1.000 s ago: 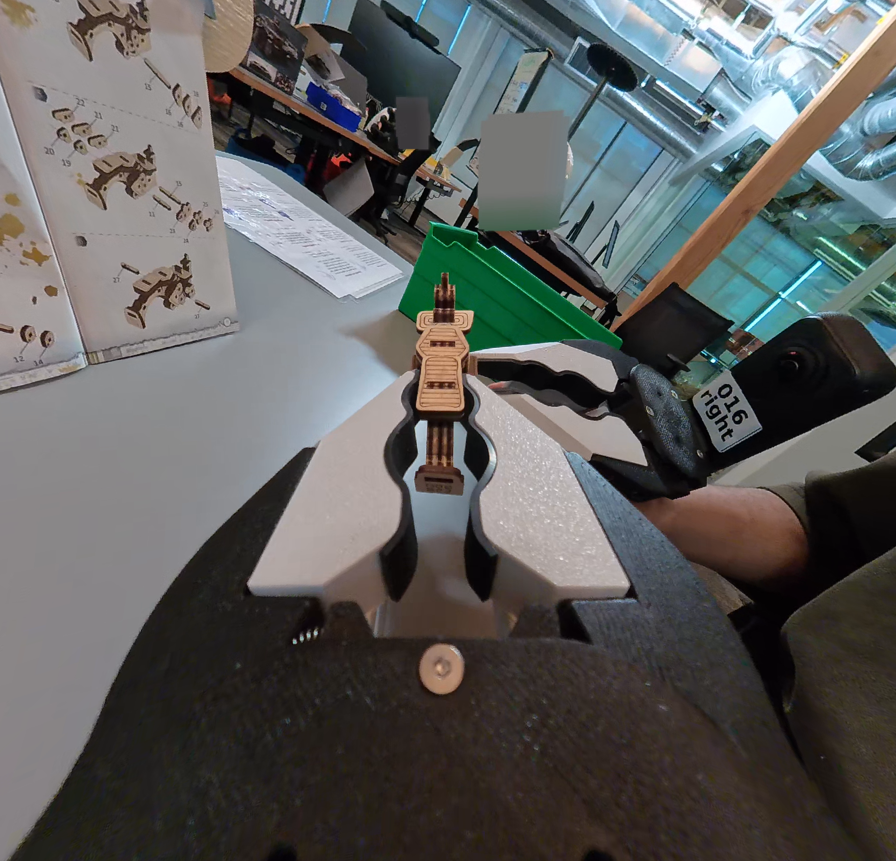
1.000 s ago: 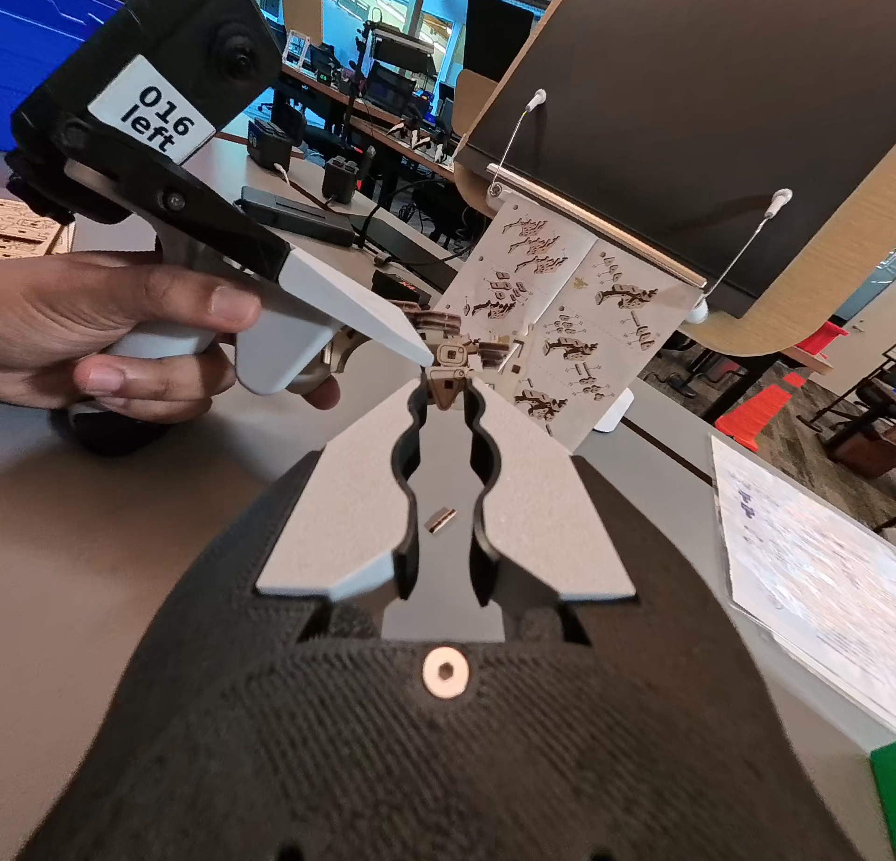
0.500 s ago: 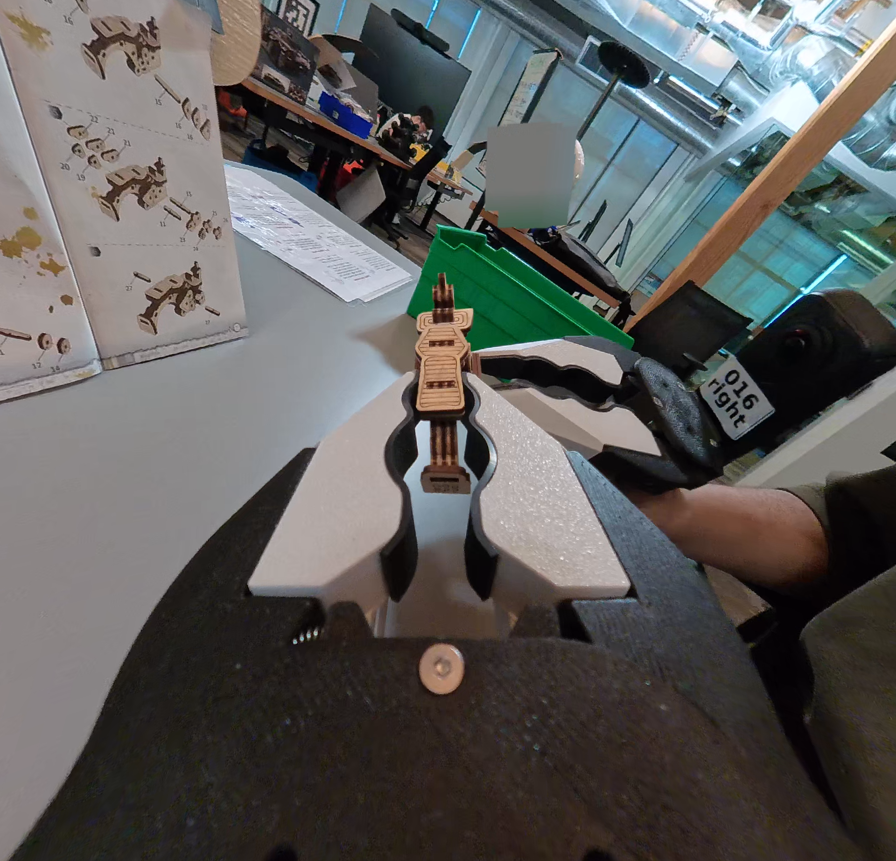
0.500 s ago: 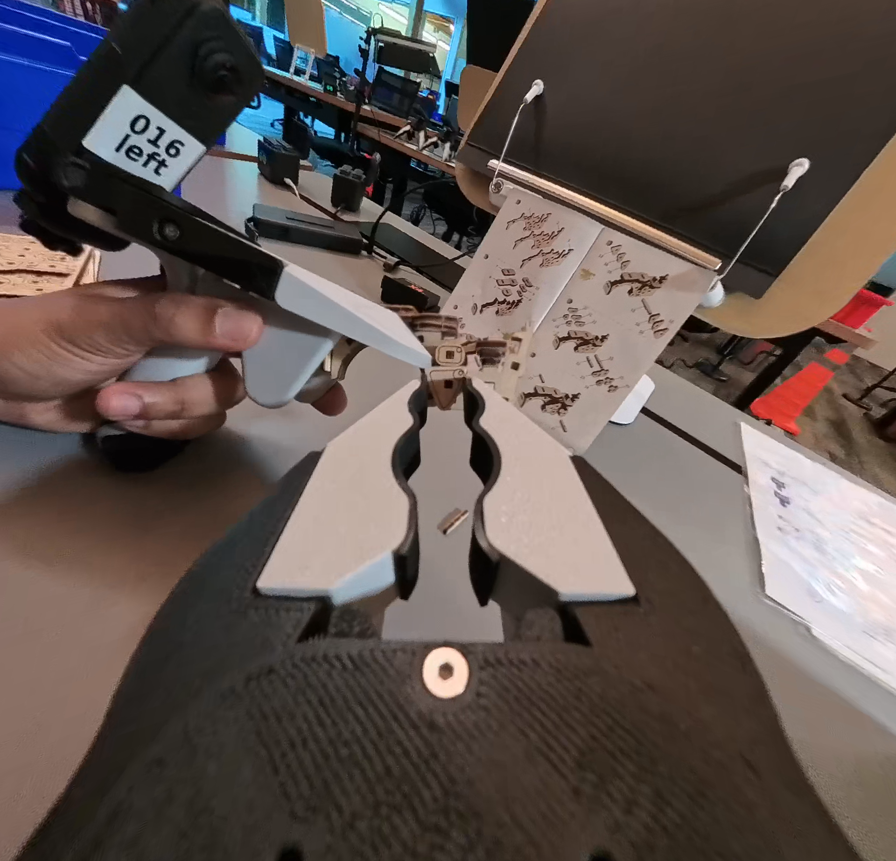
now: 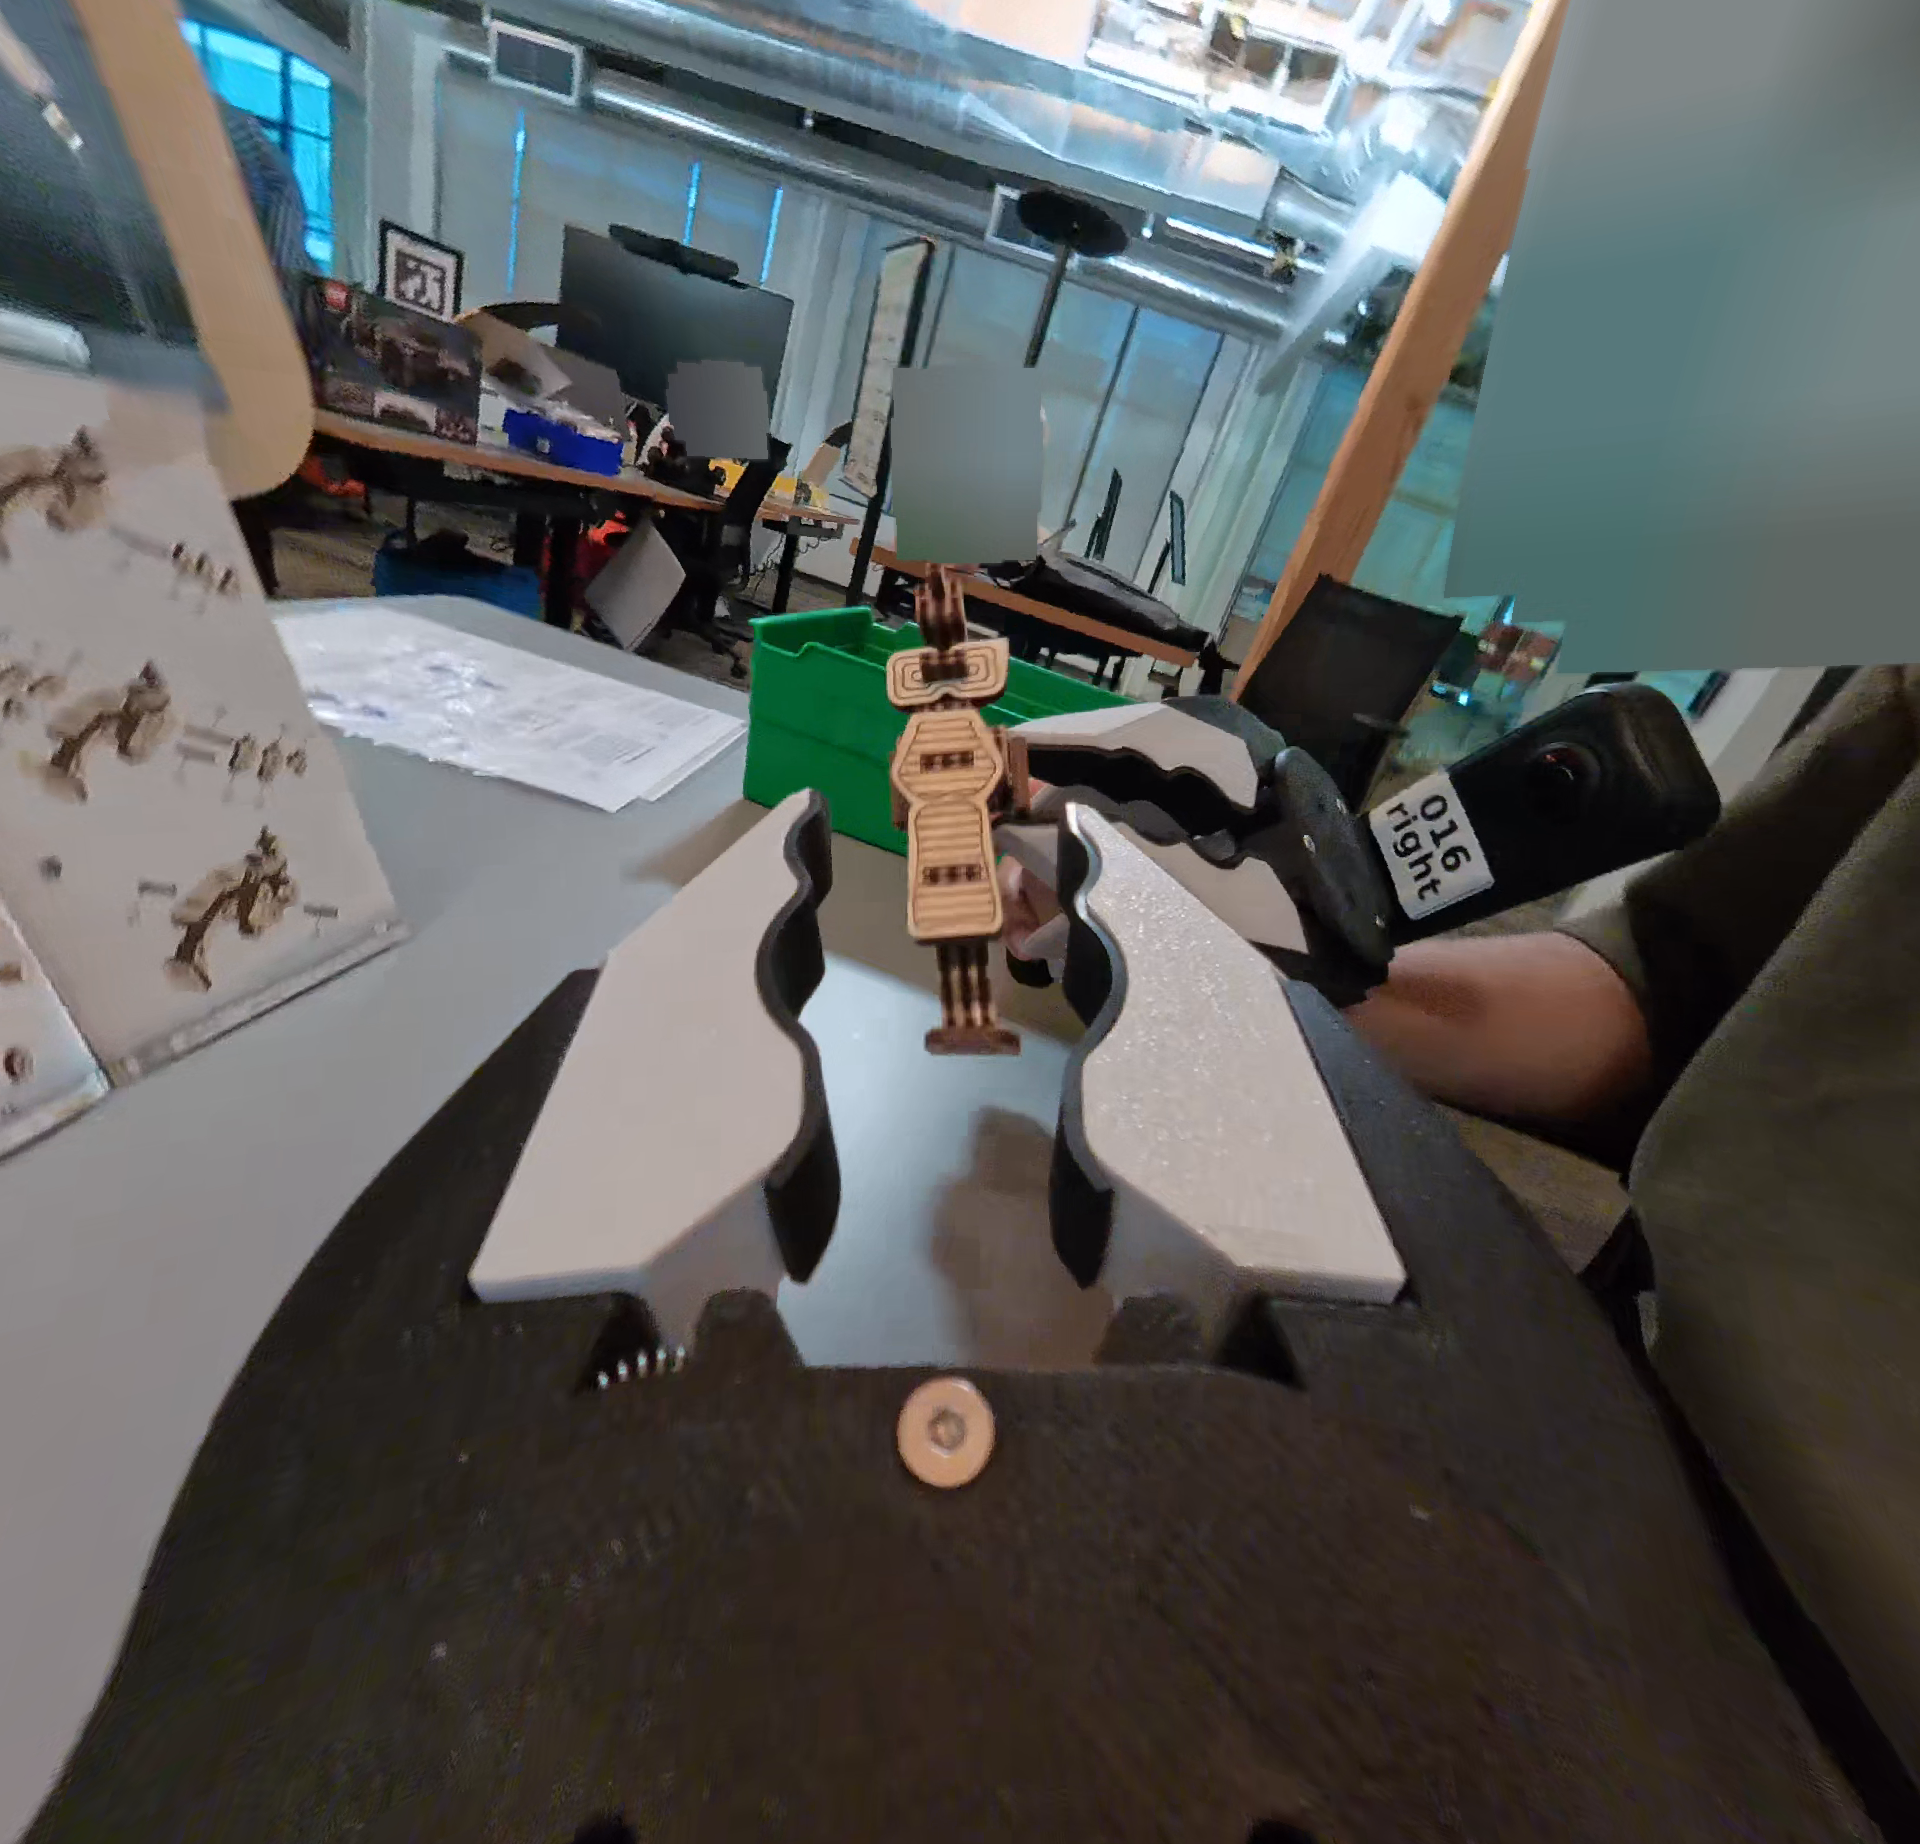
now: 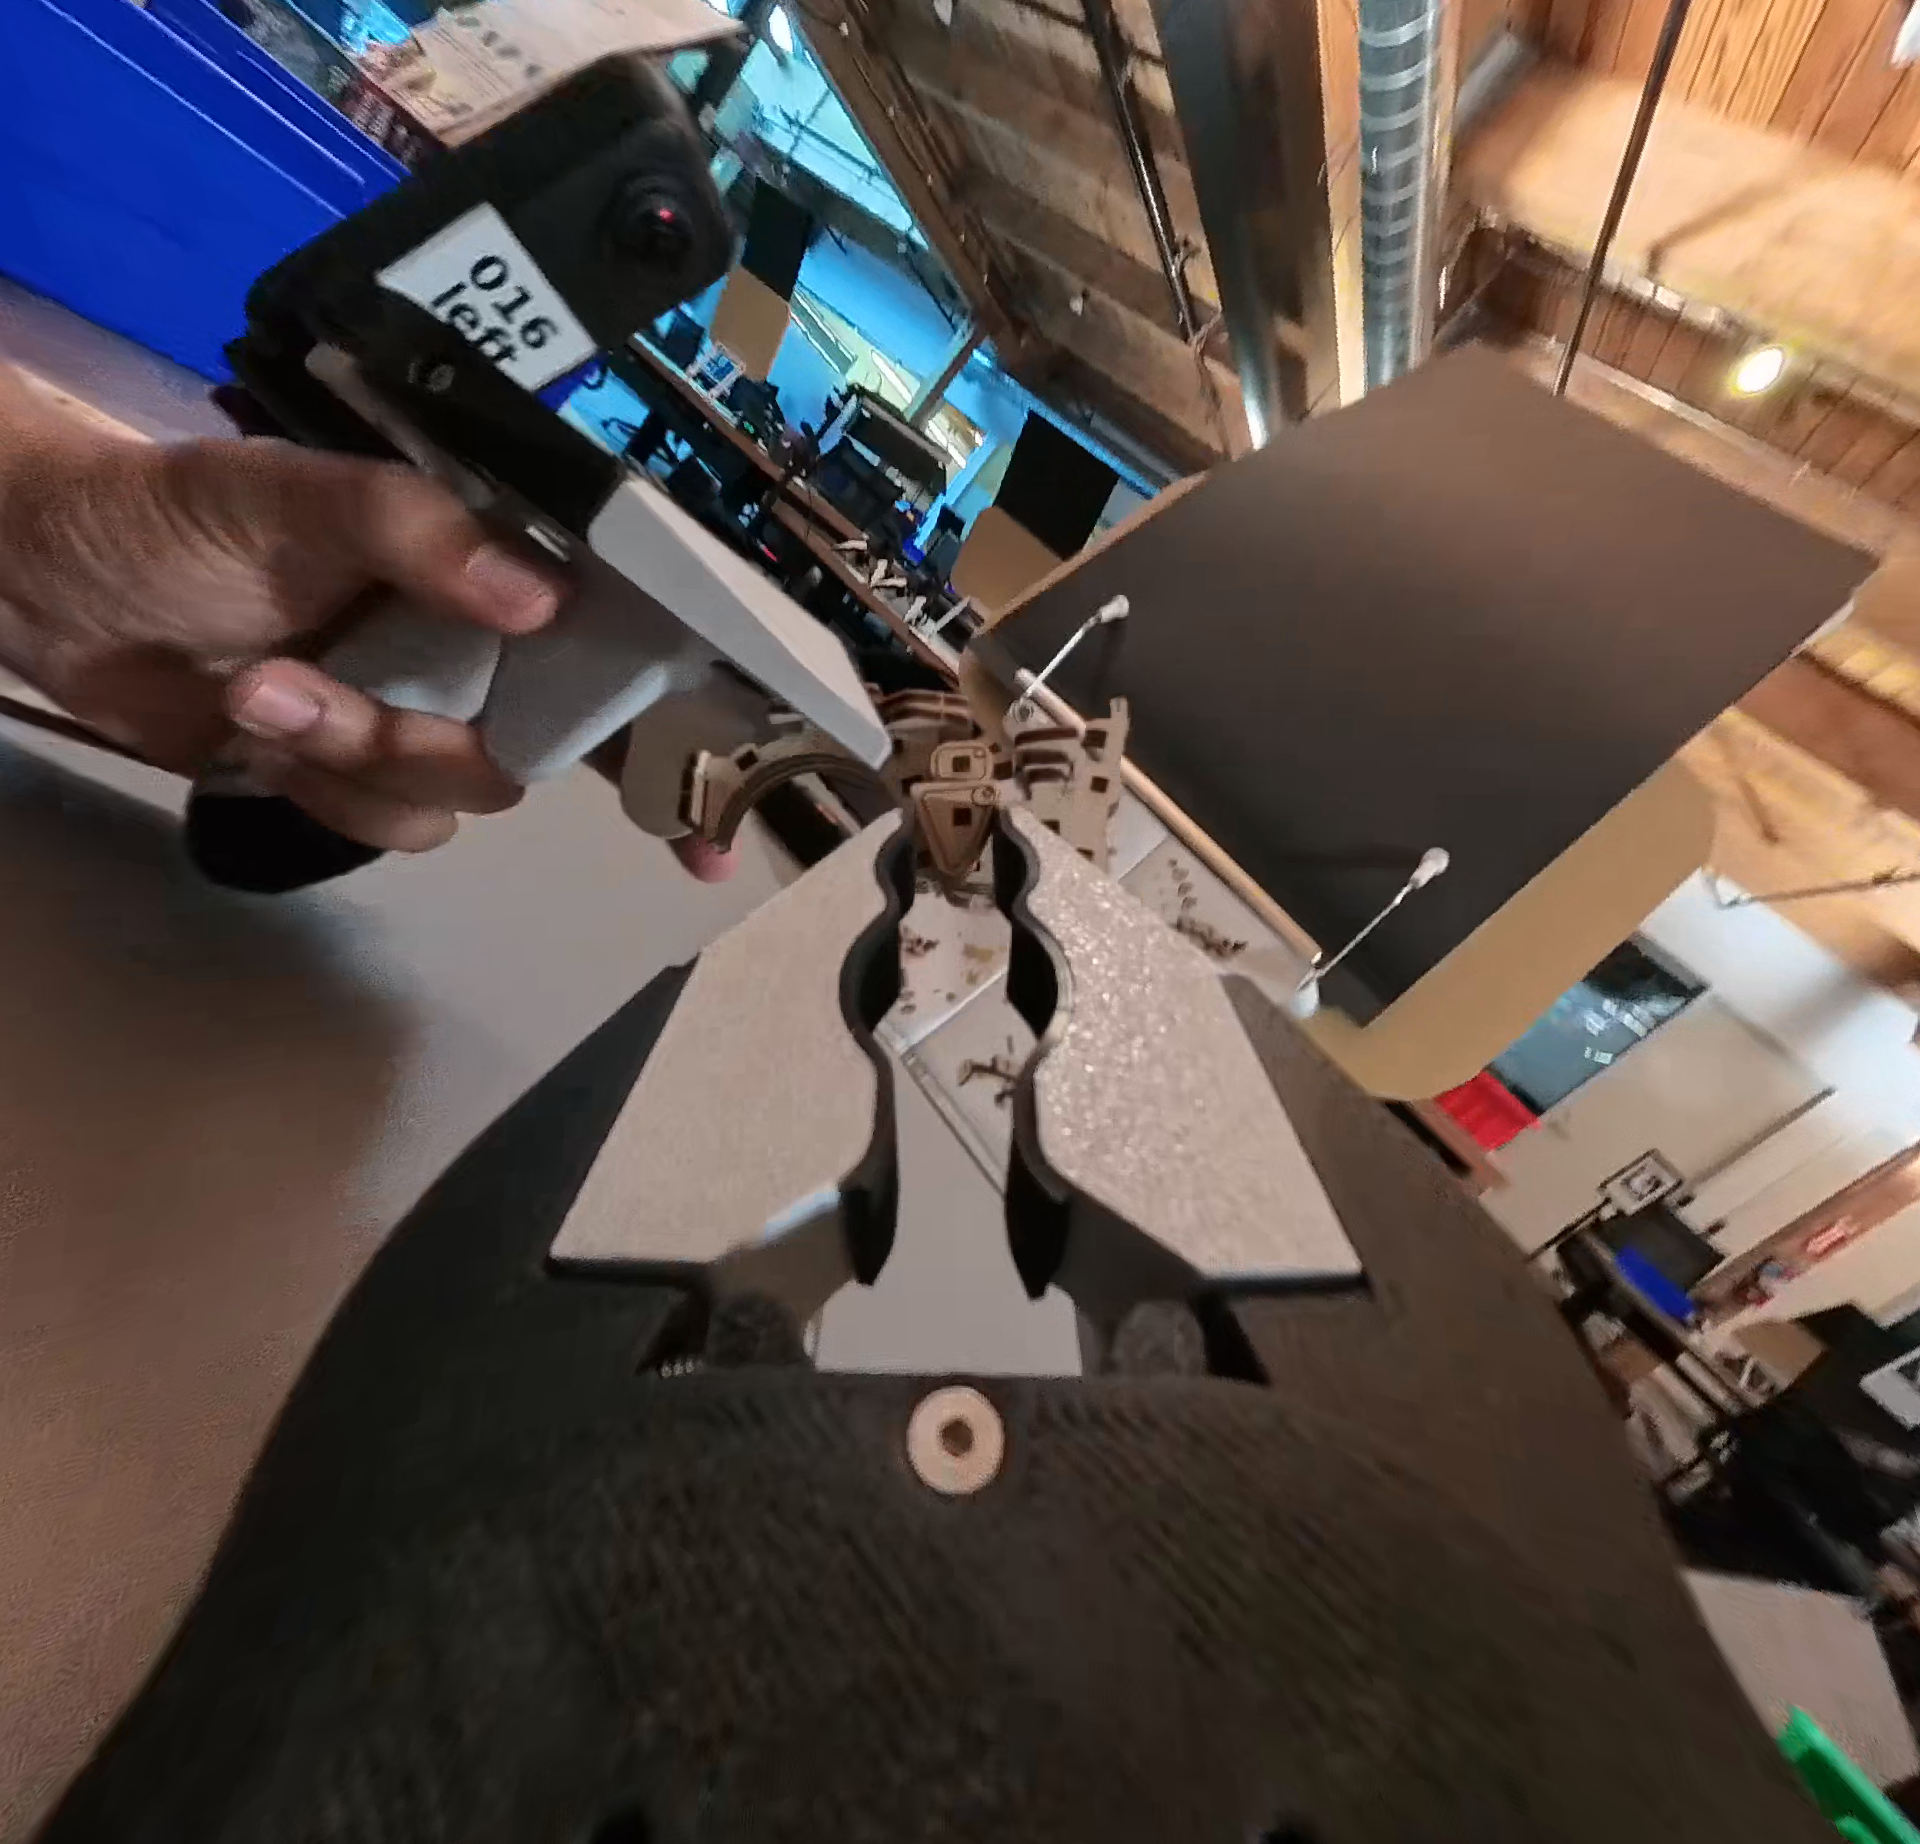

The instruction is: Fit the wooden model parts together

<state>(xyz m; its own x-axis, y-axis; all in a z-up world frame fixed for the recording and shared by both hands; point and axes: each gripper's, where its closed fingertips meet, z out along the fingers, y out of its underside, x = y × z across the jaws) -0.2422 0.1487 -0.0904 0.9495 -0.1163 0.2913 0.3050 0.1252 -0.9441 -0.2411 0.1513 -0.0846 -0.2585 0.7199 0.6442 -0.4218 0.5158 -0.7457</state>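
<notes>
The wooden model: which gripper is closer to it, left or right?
Right. The right gripper pinches the wooden model; the left gripper is open around it, not touching.

1. Each gripper has a black textured body with one silver screw in the lower centre of the frame.
2. The fingers (image 5: pixel 665 1098) are light grey, with wavy black inner edges.
3. A small metal spring (image 5: pixel 639 1366) shows at the base of the left gripper (image 5: pixel 940 849).
4. A black camera housing with a white label (image 5: pixel 1429 847) sits on the right gripper (image 6: pixel 951 838).
5. The person wears an olive-green sleeve (image 5: pixel 1766 963), at the right edge of the frame.
</notes>
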